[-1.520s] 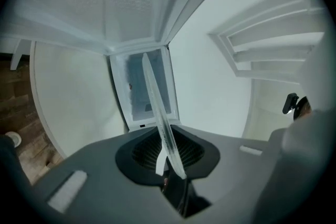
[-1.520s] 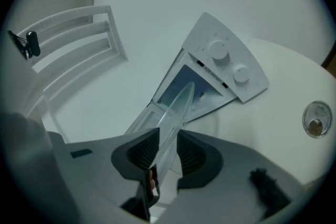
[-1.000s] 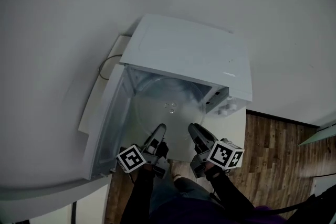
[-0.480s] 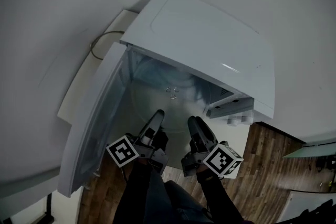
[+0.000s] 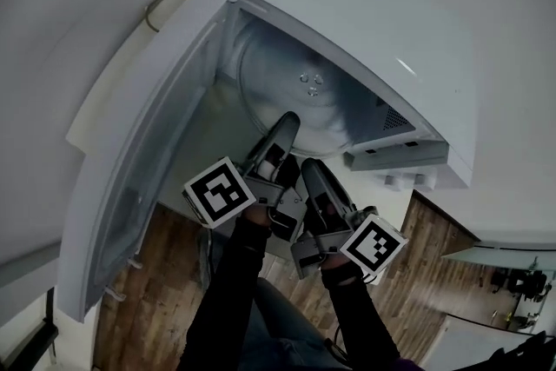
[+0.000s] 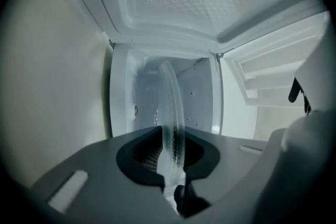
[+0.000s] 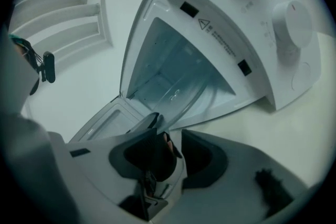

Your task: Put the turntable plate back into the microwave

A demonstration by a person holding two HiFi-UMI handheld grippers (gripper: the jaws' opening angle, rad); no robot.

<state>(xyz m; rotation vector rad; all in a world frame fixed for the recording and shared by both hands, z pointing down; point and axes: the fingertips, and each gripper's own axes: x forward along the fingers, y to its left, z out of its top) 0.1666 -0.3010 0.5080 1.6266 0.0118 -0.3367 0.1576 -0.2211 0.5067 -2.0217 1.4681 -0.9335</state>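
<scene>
Head view: my left gripper (image 5: 280,135) pinches the near rim of the plate (image 5: 304,87), half inside the microwave (image 5: 382,22). Held by one rim, I reckon it could sag and strike the cavity floor.

Left gripper view: the plate runs edge-on between closed jaws.

Right gripper view: my right gripper (image 7: 174,136) has just been spreading, pads off the plate. The bench (image 7: 299,128) is white, and the floor (image 5: 165,291) is wooden.

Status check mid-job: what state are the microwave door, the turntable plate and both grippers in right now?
Microwave door: wide open, swung to the left.
Turntable plate: held at its near rim, reaching into the cavity.
Left gripper: jaws shut on the plate's rim.
Right gripper: jaws apart, have just been opening, gripping nothing.
</scene>
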